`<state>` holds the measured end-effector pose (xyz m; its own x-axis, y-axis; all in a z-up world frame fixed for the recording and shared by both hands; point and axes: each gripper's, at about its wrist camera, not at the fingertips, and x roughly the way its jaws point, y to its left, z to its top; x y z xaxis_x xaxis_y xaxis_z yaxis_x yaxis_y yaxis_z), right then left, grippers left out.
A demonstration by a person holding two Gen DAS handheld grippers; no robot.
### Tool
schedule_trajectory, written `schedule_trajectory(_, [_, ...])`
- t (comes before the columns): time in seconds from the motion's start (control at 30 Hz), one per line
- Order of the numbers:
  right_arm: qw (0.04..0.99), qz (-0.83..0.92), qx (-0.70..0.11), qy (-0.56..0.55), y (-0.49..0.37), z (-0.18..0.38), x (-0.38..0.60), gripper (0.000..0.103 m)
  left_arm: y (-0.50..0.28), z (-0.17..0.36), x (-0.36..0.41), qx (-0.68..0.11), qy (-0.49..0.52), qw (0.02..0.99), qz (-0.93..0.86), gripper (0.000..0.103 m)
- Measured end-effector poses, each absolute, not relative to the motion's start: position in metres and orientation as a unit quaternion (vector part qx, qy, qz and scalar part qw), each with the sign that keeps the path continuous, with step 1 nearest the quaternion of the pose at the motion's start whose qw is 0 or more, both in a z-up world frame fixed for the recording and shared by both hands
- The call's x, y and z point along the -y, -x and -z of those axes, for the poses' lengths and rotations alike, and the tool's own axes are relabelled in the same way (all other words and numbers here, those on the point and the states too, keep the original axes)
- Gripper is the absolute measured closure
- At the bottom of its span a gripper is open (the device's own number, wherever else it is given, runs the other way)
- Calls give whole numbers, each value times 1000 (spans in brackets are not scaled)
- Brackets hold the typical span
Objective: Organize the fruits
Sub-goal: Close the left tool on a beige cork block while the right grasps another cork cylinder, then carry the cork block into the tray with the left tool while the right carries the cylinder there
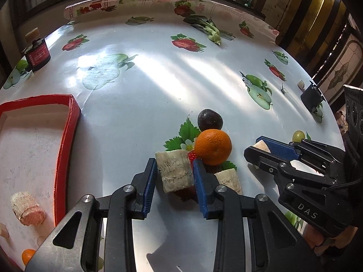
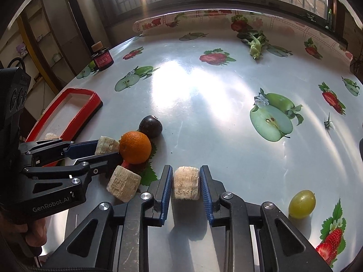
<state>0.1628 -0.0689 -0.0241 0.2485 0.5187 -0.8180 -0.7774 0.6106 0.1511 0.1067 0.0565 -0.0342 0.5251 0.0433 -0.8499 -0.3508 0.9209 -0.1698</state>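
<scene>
My left gripper [image 1: 174,170] is shut on a pale sugarcane piece [image 1: 174,170], just above the table beside an orange [image 1: 212,146] and a dark plum [image 1: 209,120]. Another cane piece [image 1: 229,180] lies to its right. My right gripper [image 2: 185,182] is shut on a third cane piece [image 2: 186,183]; it also shows in the left wrist view [image 1: 261,148]. The left gripper [image 2: 106,148] shows in the right wrist view with its piece [image 2: 106,145] against the orange [image 2: 135,147]. The red-rimmed tray [image 1: 68,122] at the left holds a cane piece [image 1: 27,208] and a small orange [image 1: 28,255].
A green grape [image 2: 301,204] lies at the right. A leafy vegetable [image 1: 209,28] lies at the far side. A dark jar [image 1: 36,51] stands at the far left. A black object [image 1: 312,96] sits at the table's right edge. The tablecloth has printed fruit.
</scene>
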Motion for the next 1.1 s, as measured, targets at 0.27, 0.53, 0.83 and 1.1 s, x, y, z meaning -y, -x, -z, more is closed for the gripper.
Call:
schedule_trajectory(0.27, [784, -420, -441, 119, -156, 10, 85, 78, -93, 28, -53, -468, 166, 861, -112, 77])
schedule_trajectory(0.53, [788, -434, -423, 109, -134, -12, 97, 78, -63, 13, -47, -454, 164, 868, -119, 77])
schedule_trajectory(0.83, [787, -457, -401, 107, -104, -34, 88, 78, -20, -10, -52, -426, 167, 879, -136, 77])
schedule_trajectory(1.1, [782, -476, -387, 114, -80, -47, 74, 78, 8, -25, -60, -405, 170, 886, -149, 77])
